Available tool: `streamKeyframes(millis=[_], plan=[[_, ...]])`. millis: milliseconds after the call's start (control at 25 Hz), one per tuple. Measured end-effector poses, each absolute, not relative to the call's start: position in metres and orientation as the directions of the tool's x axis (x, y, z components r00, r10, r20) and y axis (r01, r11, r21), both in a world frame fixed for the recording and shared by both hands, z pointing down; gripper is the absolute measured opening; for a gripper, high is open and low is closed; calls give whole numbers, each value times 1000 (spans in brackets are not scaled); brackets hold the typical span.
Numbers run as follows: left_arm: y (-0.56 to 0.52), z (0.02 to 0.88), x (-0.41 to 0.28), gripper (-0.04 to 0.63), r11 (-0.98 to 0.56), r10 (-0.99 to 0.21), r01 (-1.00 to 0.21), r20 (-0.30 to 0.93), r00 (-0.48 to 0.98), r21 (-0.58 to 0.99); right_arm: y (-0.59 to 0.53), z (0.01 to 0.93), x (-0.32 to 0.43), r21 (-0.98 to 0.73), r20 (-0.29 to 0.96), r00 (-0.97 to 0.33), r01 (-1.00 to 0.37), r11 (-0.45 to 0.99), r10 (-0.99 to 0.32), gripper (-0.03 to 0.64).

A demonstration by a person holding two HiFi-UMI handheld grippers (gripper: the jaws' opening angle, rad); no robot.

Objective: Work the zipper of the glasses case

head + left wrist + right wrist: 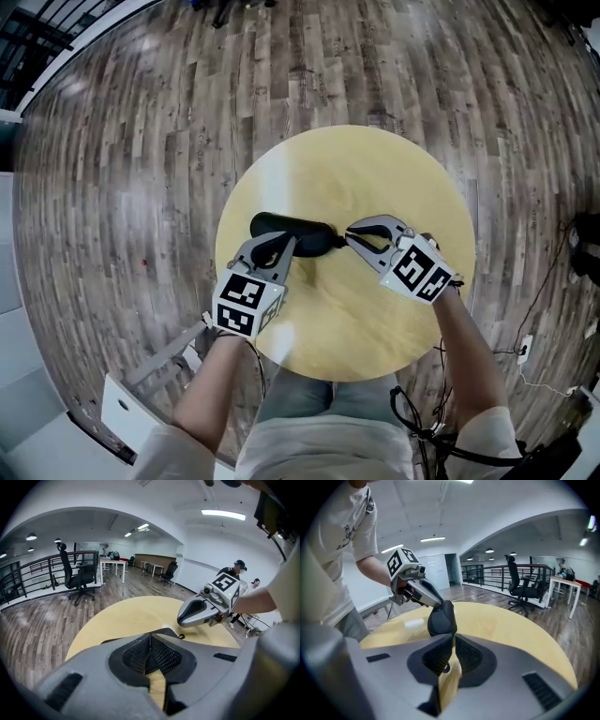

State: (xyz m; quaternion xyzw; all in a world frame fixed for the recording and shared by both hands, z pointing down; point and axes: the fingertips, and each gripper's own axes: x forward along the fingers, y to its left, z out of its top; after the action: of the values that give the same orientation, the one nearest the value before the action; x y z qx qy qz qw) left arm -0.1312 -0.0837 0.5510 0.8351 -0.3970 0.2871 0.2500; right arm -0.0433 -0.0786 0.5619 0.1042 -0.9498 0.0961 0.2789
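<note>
A black glasses case (pixel 302 231) lies left to right near the middle of the round yellow table (pixel 375 169). My left gripper (pixel 285 247) is shut on its left part; in the left gripper view a black edge of the case (pixel 162 630) shows just past the closed pads (pixel 140 656). My right gripper (pixel 352 236) meets the case's right end. In the right gripper view its jaws are shut, with a small dark zipper-pull ring (pixel 446 668) between them and the case (pixel 442 618) straight ahead. The case's own zipper line is hidden.
The table stands on a wood-plank floor (pixel 141 187). A white object (pixel 122 412) sits at the lower left, and cables (pixel 539 309) run along the floor at the right. Office chairs (pixel 77 576), a railing and two people (pixel 239 571) are far off.
</note>
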Motion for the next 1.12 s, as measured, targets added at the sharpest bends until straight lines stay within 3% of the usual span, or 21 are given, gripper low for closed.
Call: streamKeyframes(millis=[240,360,760,880,1120], plan=[[-82,560,-131,6,-573,-493,-788,673,551,225,-89,581,-53,-16,615,-788,-18,1000,-4,8],[-80,561,-129,6,-620,-475,-765,692,543,176,-86,587,-59,-4,659,-747,115,993,89,71],[-80,561,-128,6,-640,-429,-749,730,533,171,-80,607,-78,-2,766,-581,426,905,275,71],[-79,562,-128,6,-631,-422,-754,734,532,184,-78,608,-77,6,780,-563,443,896,273,24],[-80,563,-129,6,-631,-417,-755,742,525,179,-84,606,-72,8,777,-587,374,927,230,20]])
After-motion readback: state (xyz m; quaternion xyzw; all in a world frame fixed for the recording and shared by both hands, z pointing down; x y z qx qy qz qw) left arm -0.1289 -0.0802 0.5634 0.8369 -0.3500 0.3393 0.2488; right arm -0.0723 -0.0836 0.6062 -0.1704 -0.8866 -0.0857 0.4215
